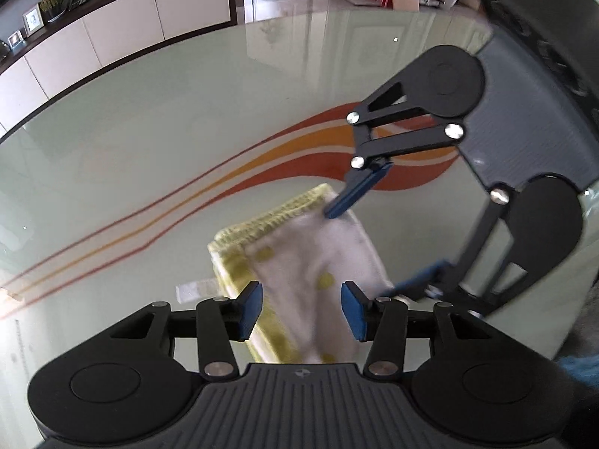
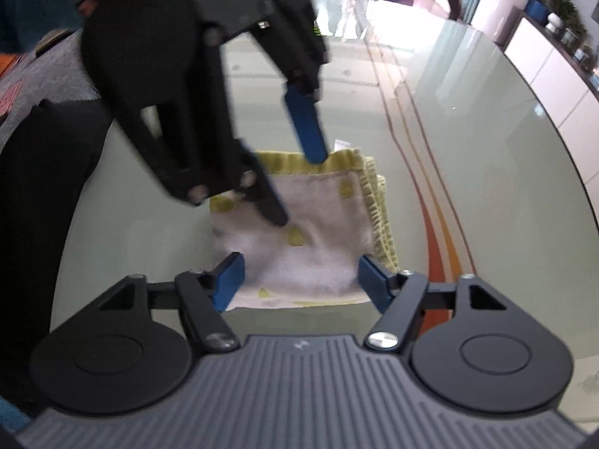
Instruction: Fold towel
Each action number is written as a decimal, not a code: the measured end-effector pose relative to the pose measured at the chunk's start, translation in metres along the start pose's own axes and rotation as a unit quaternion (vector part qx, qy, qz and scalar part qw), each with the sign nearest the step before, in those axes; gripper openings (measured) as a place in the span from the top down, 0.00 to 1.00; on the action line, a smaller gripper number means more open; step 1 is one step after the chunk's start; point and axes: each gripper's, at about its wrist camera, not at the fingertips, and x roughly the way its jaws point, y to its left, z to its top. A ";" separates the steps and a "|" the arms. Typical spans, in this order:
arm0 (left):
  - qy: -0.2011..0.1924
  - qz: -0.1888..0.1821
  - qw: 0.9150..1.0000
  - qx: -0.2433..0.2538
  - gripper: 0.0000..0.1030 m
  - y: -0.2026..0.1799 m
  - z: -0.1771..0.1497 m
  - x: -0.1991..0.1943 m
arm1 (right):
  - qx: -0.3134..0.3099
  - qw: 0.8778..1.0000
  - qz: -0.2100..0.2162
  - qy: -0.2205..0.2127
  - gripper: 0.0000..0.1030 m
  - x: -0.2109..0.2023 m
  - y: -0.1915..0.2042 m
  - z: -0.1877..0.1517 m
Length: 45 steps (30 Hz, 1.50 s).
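A small white towel [image 1: 318,258] with yellow spots and a yellow knitted border lies folded in a square on the glass table; it also shows in the right wrist view [image 2: 310,247]. My left gripper [image 1: 301,308] is open just above the towel's near edge, holding nothing. My right gripper [image 2: 301,282] is open over the opposite edge, holding nothing. In the left wrist view the right gripper [image 1: 368,243] comes in from the right, one blue fingertip [image 1: 353,194] over the towel's far corner. In the right wrist view the left gripper [image 2: 295,187] hangs over the towel's far side.
The round glass table [image 1: 149,149] carries orange and red curved stripes [image 1: 262,157]. A long white sideboard [image 1: 112,33] stands beyond the table's far edge. A small white label [image 1: 196,290] lies by the towel. Dark cloth [image 2: 45,194] sits at the table's left edge.
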 end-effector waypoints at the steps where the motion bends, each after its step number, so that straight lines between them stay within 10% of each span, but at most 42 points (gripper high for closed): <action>1: 0.003 0.002 1.000 0.000 0.51 0.002 -0.003 -0.003 | -0.001 1.000 0.000 0.001 0.29 0.001 0.001 -0.002; 22: 0.005 0.051 0.999 0.018 0.51 -0.008 -0.014 -0.025 | 0.001 1.000 -0.008 0.008 0.14 0.042 -0.001 0.026; 31: -0.027 0.018 0.998 0.055 0.51 -0.021 -0.019 -0.052 | 0.000 1.000 -0.009 -0.009 0.12 0.029 0.009 0.028; 45: 0.011 0.011 0.997 0.076 0.50 -0.023 -0.014 0.002 | 0.006 1.000 0.010 0.009 0.08 0.055 -0.017 0.036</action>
